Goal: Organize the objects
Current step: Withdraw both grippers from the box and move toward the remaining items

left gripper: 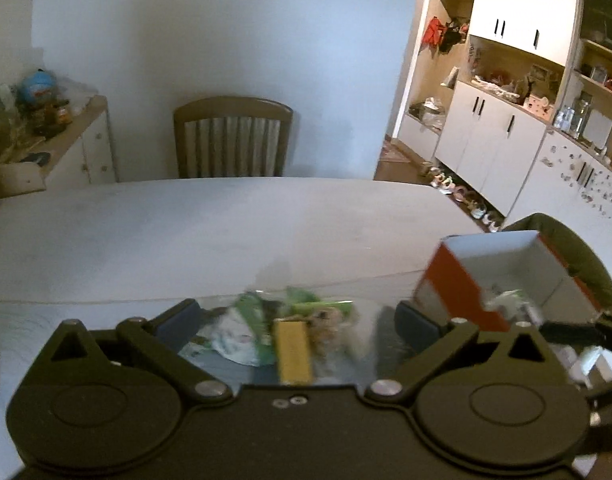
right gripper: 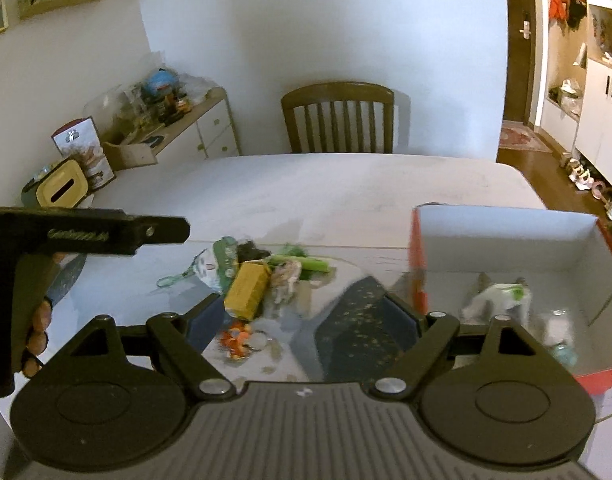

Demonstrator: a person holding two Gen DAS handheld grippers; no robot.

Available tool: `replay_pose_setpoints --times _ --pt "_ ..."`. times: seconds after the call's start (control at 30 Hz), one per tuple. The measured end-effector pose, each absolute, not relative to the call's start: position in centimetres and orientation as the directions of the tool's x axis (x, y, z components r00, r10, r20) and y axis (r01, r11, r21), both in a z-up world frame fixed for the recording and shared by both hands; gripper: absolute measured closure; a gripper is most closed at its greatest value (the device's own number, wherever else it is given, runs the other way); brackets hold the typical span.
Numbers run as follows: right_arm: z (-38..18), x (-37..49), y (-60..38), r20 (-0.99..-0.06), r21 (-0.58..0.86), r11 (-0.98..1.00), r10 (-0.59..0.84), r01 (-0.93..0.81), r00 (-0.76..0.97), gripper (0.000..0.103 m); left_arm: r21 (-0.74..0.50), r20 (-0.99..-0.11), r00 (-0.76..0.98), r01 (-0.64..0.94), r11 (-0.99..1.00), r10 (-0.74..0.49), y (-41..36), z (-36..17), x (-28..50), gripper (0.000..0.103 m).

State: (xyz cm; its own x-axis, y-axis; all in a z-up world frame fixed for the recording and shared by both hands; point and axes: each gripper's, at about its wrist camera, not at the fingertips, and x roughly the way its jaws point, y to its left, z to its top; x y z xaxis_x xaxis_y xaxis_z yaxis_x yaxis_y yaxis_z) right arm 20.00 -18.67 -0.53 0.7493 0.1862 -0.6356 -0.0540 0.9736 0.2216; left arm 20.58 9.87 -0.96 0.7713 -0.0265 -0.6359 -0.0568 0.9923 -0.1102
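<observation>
Behind left claw, blurred clutter pile, box cropped

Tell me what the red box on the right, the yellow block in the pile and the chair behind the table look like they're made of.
Red box: likely cardboard, with thin straight walls, matte white inside and red outside. Yellow block: probably a small card carton, matte with crisp edges; blur leaves it open. Chair: wood with a brown, slightly glossy finish and vertical slats.

No lettering reads clearly anywhere. Raised script on a black tool bar is too blurred. Packaging print stays illegible.
</observation>
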Motion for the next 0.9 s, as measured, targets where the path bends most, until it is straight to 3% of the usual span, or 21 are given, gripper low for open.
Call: replay_pose_setpoints --times 0.3,0.9 --pt "-3.3 22.2 -12.4 -0.687 0.065 0.994 0.105 -0.083 0.719 0.017 -0.111 -0.676 0.736 -0.092 0.99 -0.008 14.4 -3.9 22.3 0.0" --pt "-9.8 26.4 -9.2 -0.778 0.087 0.989 0.142 -0.118 0.612 0.017 -0.061 -0.745 0.667 -0.065 0.996 -0.002 16.2 -9.5 26.1 0.001"
